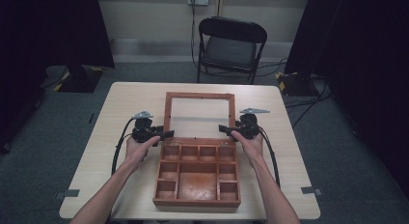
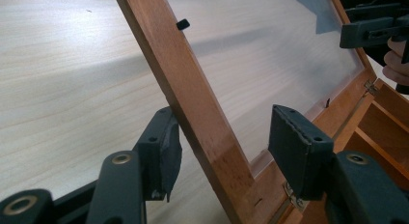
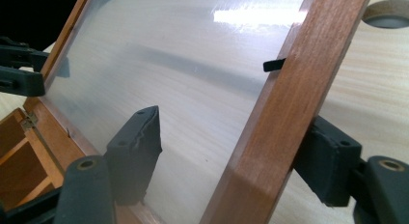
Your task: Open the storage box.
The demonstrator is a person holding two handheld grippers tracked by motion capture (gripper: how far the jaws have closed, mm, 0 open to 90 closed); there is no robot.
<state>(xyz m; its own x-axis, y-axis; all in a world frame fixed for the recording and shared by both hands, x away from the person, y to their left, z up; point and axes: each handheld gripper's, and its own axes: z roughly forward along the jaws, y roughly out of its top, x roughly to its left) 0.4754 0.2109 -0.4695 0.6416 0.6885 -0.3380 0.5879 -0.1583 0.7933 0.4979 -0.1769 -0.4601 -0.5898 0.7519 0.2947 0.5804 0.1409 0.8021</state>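
Left tool [image 1: 161, 135] and right tool [image 1: 229, 131], both spread, straddle lid [image 1: 199, 95] side rails.

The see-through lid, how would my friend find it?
Start at the pale wooden table, then find the brown box of little compartments in its middle. The lid stands open at the box's far edge, a wooden frame around a clear pane, with a gripper straddling each side rail.

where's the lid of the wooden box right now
In the high view the glass-paned lid stands open at the far edge of the wooden box, mid-table, with the left gripper and right gripper straddling its side rails.
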